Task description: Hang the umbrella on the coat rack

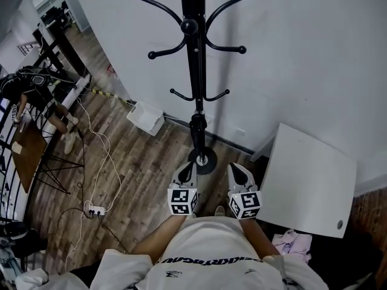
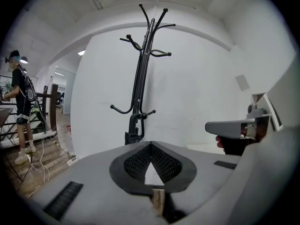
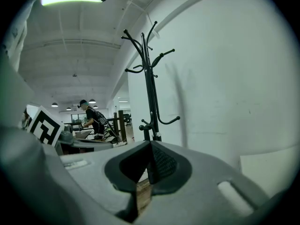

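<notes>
A black coat rack (image 1: 195, 53) stands against the white wall, its curved hooks at two heights. A dark folded bundle, apparently the umbrella (image 1: 198, 130), hangs close along the pole below the lower hooks; it also shows in the left gripper view as the umbrella (image 2: 133, 134). My left gripper (image 1: 188, 168) and right gripper (image 1: 237, 169) are side by side just short of the rack's round base (image 1: 203, 160). In the left gripper view the left gripper (image 2: 150, 145) has its jaws together with nothing between them. The right gripper (image 3: 151, 144) is likewise shut and empty, and the rack (image 3: 149, 78) rises ahead of it.
A white tabletop (image 1: 311, 183) stands at the right, with a pink cloth (image 1: 291, 244) below it. A white box (image 1: 146, 117) leans at the wall's foot. Cables and a power strip (image 1: 95, 210) lie on the wood floor. A person (image 2: 21, 111) stands by desks at far left.
</notes>
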`<state>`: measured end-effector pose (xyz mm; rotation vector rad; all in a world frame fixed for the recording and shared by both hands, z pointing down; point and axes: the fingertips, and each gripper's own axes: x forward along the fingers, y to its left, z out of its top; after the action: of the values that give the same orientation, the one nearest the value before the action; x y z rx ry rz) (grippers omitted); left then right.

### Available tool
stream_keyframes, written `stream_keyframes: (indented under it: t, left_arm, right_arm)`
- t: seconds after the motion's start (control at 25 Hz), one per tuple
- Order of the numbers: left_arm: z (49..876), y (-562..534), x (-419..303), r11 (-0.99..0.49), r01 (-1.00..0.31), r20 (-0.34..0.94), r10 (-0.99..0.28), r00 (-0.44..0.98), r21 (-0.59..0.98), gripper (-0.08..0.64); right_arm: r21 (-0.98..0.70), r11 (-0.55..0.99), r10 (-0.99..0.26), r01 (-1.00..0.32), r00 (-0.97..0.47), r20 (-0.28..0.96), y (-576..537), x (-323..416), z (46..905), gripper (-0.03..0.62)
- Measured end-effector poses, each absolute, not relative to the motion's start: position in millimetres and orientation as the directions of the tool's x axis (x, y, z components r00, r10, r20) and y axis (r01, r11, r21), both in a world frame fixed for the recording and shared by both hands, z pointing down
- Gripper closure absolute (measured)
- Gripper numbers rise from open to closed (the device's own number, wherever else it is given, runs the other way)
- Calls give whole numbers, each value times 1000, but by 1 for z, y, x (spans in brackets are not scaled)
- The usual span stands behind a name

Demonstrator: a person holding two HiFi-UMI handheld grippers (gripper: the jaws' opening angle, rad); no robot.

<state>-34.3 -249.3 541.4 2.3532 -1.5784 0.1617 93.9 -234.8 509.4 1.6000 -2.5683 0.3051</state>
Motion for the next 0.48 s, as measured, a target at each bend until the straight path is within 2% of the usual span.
stream_keyframes:
  t: [0.48]
  left_arm:
    - [518, -239, -28, -368, -921, 178, -905, 386, 125, 561]
  right_arm:
    - [-118, 467, -863, -876, -481, 157, -236, 86, 502, 598]
